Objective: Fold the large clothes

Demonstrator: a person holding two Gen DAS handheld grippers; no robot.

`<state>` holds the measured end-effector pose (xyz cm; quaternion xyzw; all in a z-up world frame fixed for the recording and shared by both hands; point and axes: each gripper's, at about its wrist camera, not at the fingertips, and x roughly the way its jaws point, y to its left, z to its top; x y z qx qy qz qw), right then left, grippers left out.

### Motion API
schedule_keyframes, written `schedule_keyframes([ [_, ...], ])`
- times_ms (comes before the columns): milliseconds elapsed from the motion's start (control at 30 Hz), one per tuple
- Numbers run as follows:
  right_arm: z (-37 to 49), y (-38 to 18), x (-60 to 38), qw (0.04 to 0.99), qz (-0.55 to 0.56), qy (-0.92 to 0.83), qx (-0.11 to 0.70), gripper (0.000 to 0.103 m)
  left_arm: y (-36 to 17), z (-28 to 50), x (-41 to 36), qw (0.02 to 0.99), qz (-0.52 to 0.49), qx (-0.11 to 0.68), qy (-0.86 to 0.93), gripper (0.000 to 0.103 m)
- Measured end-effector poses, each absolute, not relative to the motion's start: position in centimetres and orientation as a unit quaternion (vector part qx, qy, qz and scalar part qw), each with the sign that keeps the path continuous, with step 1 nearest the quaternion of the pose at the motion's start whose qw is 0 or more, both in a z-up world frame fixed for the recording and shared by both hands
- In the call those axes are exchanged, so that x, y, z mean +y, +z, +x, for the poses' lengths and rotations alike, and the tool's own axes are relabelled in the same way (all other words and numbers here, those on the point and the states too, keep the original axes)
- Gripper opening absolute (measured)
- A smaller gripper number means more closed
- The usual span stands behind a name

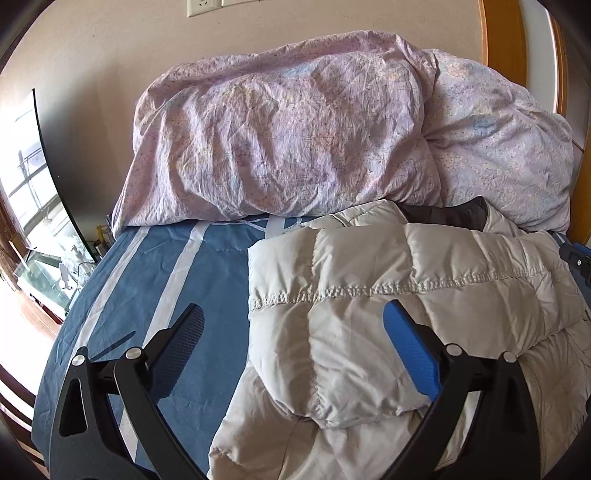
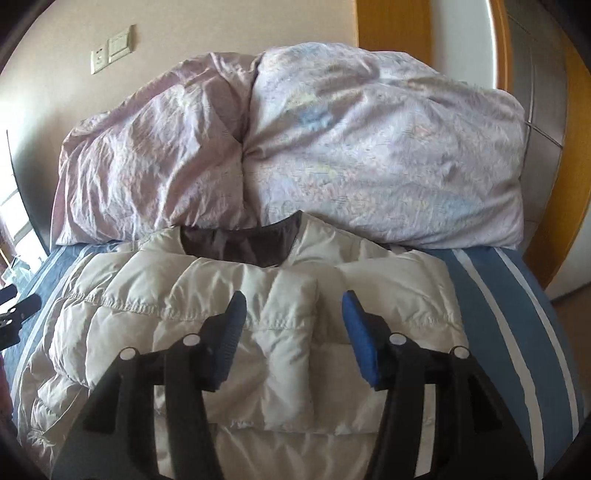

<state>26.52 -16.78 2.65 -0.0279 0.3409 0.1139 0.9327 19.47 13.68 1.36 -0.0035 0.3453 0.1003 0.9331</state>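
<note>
A cream quilted down jacket (image 1: 388, 295) lies on the blue striped bed sheet (image 1: 177, 280), its dark-lined collar toward the duvet. Both sleeves are folded in over its body. My left gripper (image 1: 295, 325) is open and empty above the jacket's left edge; one finger is over the sheet, the other over the jacket. In the right wrist view the jacket (image 2: 229, 302) fills the middle. My right gripper (image 2: 293, 306) is open and empty above the folded sleeve, holding nothing.
A crumpled pink floral duvet (image 1: 295, 125) is piled at the head of the bed, touching the jacket's collar; it also shows in the right wrist view (image 2: 332, 147). Wall with sockets behind. Wooden door frame (image 2: 391, 26) at right. Bed edge and window at left.
</note>
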Motion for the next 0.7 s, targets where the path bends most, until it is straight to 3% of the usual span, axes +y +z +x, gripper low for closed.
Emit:
schedule_keyframes([
  [267, 27.9, 0.8, -13.9, 0.923, -0.054, 0.150, 0.349, 0.042, 0.2, 22.8, 12.3, 0.928, -0.012, 0.362, 0.085, 0.099],
  [700, 30.6, -4.7, -12.1, 0.900, -0.116, 0.140, 0.397, 0.040, -5.5, 25.7, 13.5, 0.908, -0.027, 0.406, 0.104, 0.102],
])
